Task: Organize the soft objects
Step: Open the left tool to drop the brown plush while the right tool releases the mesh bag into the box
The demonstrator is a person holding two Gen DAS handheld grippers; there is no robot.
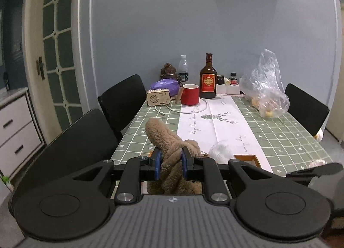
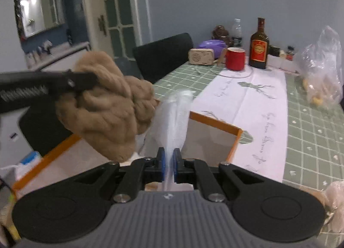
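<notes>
A tan fleece bundle [image 1: 169, 140] is showing against the bench's [image 1: 290, 138] green-and-white grid cloth; the mug [image 1: 190, 94] is glowing red.

Your counter [image 1: 279, 136] wears a green grid cloth with a white printed runner [image 1: 215, 123] down the middle. Far end: red mug [image 1: 190, 94], brown liquor bottle [image 1: 208, 78], water bottle [image 1: 183, 69], wooden speaker box [image 1: 158, 97], purple bag [image 1: 165, 85]. Clear plastic bag [image 1: 266, 89] sits on the right side, orange-rimmed box [image 2: 215, 138] at the near edge.

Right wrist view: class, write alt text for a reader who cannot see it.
The right gripper is shut on a strip of clear plastic film above an open orange-edged box. At left, the left gripper holds a tan fleecy bundle over the box. Beyond, a green checked table carries a red mug and a brown bottle.
</notes>
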